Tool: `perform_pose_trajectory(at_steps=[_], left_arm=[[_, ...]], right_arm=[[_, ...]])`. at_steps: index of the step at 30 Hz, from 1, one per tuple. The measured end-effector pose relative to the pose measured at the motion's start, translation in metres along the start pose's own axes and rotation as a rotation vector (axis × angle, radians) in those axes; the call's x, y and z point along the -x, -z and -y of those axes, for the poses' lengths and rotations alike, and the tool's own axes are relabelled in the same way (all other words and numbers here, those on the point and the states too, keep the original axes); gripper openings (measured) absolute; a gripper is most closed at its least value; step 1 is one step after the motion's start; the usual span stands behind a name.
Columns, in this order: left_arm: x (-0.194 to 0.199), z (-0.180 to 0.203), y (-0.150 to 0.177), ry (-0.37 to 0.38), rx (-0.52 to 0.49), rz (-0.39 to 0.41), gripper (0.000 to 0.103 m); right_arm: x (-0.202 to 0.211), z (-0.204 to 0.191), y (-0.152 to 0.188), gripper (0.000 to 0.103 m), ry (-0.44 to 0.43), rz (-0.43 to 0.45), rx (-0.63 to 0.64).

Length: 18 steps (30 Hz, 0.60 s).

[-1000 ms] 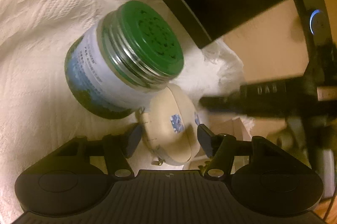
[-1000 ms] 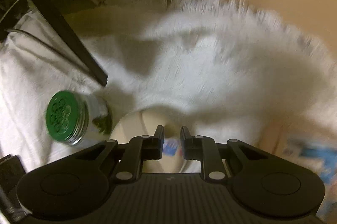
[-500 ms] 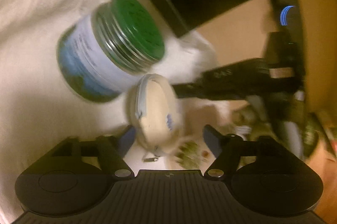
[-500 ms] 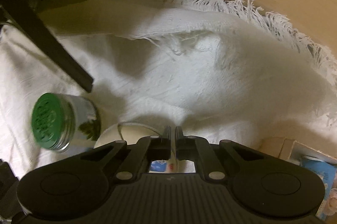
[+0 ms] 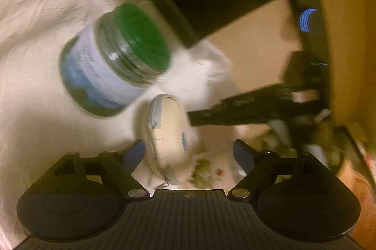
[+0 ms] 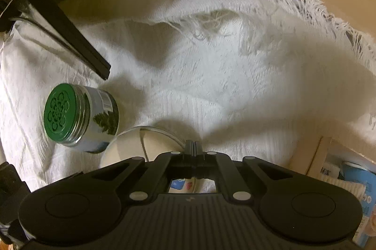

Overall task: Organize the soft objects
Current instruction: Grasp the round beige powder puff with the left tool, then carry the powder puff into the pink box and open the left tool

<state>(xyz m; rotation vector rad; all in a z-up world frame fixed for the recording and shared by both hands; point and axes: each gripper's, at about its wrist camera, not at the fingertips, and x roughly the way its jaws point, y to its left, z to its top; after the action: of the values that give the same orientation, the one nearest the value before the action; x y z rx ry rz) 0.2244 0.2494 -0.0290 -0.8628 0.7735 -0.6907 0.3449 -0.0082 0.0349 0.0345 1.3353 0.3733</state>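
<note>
A cream zip pouch [image 5: 164, 134] with small blue prints stands on edge on the white fringed blanket [image 5: 30, 76], between the fingers of my open left gripper [image 5: 189, 152]; it leans near the left finger. In the right wrist view the pouch [image 6: 131, 146] lies just left of my right gripper [image 6: 194, 146], whose jaws are pressed together above the blanket [image 6: 211, 76]; I cannot tell whether cloth is pinched between them. The other gripper reaches in from the right in the left wrist view.
A green-lidded jar [image 5: 112, 59] lies on its side on the blanket beside the pouch, also in the right wrist view [image 6: 77, 117]. A black table leg [image 6: 63, 22] stands behind it. A cardboard box with packets [image 6: 340, 170] sits at the right.
My right gripper's jaws have closed fully from a small gap. The left gripper has shifted, and the pouch has turned from flat to standing on edge.
</note>
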Motion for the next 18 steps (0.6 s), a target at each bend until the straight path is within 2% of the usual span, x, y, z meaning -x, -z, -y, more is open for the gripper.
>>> perform_pose_trajectory(at_steps=[2, 4, 5, 6, 7, 9, 11, 12, 13, 15, 18], left_arm=[[0.010, -0.006, 0.002, 0.120, 0.027, 0.001, 0.087], [0.010, -0.004, 0.003, 0.182, 0.040, 0.001, 0.087], [0.010, -0.002, 0.003, 0.145, 0.025, -0.007, 0.086], [0.004, 0.005, 0.004, 0.071, 0.000, -0.013, 0.086], [-0.001, 0.011, 0.003, -0.010, -0.036, -0.021, 0.086], [-0.008, 0.020, 0.003, -0.114, -0.093, -0.021, 0.086], [-0.013, 0.023, 0.004, -0.145, -0.111, -0.017, 0.086], [-0.015, 0.024, 0.004, -0.149, -0.108, -0.018, 0.082], [-0.022, 0.027, 0.005, -0.160, -0.106, -0.018, 0.064], [-0.022, 0.029, 0.007, -0.199, -0.102, -0.034, 0.045], [-0.024, 0.036, 0.011, -0.240, -0.085, -0.054, 0.045]], right_arm=[[-0.002, -0.003, -0.001, 0.003, -0.008, -0.009, 0.007], [-0.005, -0.008, -0.001, 0.003, -0.025, -0.021, 0.022], [-0.007, -0.011, -0.001, 0.003, -0.048, -0.034, 0.029], [-0.008, -0.015, 0.000, 0.003, -0.080, -0.047, 0.035], [-0.008, -0.021, 0.000, 0.003, -0.089, -0.051, 0.048], [-0.007, -0.037, 0.004, 0.003, -0.084, -0.053, 0.101], [-0.004, -0.048, 0.007, 0.003, -0.102, -0.059, 0.130], [-0.002, -0.052, 0.009, 0.003, -0.113, -0.055, 0.134], [0.000, -0.054, 0.010, 0.004, -0.119, -0.047, 0.133], [0.007, -0.053, 0.013, 0.004, -0.127, -0.019, 0.123], [0.024, -0.050, 0.019, 0.004, -0.104, 0.056, 0.118]])
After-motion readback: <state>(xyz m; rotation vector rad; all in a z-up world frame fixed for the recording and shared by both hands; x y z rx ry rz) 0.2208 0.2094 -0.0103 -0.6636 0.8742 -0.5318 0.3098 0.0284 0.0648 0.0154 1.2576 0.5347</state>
